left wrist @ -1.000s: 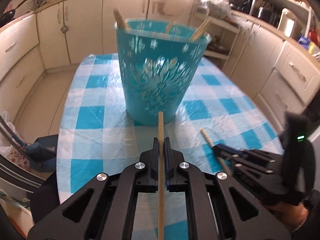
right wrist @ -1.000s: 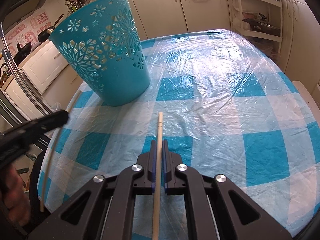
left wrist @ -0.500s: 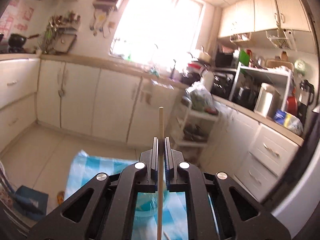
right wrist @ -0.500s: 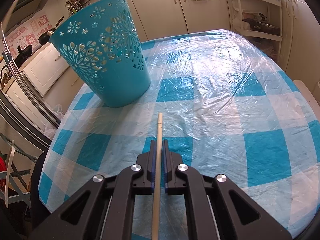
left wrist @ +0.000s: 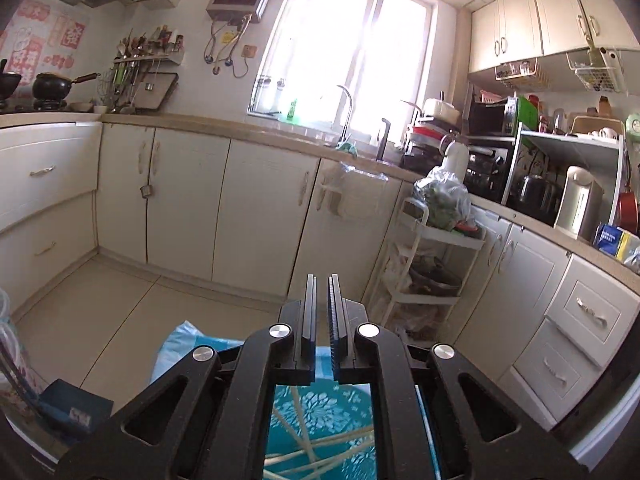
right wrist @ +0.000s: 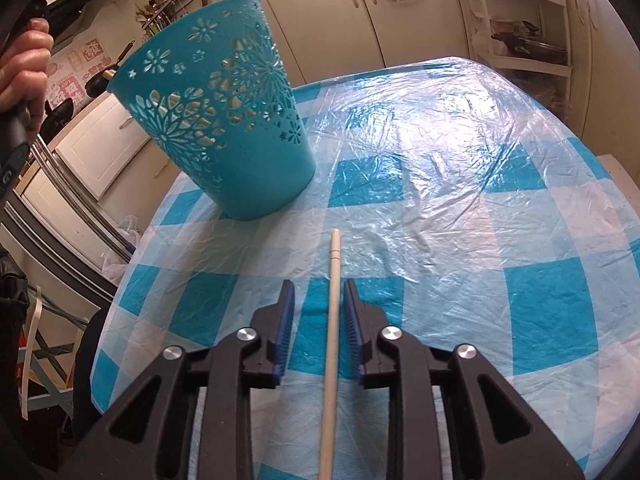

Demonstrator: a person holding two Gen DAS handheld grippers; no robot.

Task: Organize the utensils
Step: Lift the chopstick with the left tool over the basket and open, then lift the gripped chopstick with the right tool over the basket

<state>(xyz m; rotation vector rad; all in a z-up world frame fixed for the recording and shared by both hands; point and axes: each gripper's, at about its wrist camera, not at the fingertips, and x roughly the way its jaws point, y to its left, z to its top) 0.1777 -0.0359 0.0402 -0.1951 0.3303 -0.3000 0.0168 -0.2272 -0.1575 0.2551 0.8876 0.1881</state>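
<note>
Nearing the end, by the look of it: several chopsticks (left wrist: 320,450) already lying crossed inside the turquoise basket (right wrist: 224,120), glimpsed below the left tool (left wrist: 321,312), whose jaws stand shut and empty above the basket's mouth. Left to do: one chopstick (right wrist: 333,320) on the checked tabletop (right wrist: 460,208), just short of the basket's foot. Right tool (right wrist: 319,328) just been opening, jaws now apart, stick between them but untouched by either pad. No other loose utensils visible.
</note>
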